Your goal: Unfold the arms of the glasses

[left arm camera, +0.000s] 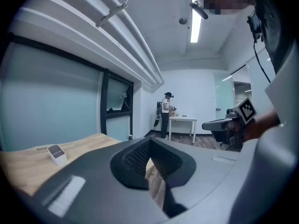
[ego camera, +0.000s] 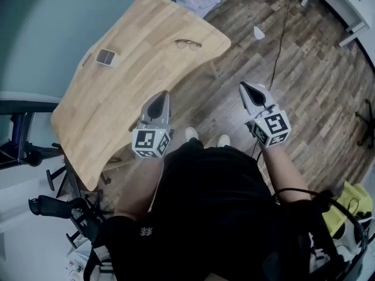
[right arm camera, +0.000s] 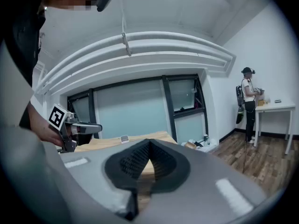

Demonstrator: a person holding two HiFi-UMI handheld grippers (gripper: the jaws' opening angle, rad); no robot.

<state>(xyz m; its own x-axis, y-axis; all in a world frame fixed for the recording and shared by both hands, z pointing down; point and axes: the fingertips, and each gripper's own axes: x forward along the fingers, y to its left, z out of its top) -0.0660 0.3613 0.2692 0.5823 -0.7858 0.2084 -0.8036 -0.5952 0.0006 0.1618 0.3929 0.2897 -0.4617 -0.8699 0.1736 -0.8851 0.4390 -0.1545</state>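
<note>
1. The thin dark-rimmed glasses (ego camera: 187,44) are laid flat on the light wooden table (ego camera: 117,110), near its far edge in the upper middle of the frame. Their long side is stretched left to right, tipped a little down to the right.
2. The glasses are kept well apart from the left gripper (ego camera: 162,96) and the right gripper (ego camera: 244,86), which are lower in the frame. Both are clenched on nothing.
3. A small white and grey box (ego camera: 106,57) is seen on the table, at the upper left. A brown plank floor (ego camera: 304,81) is spread on the right.

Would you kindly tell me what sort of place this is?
Probably an office or lab room: a light wooden table, a grey-brown plank floor and a dark-framed glass partition wall.
</note>
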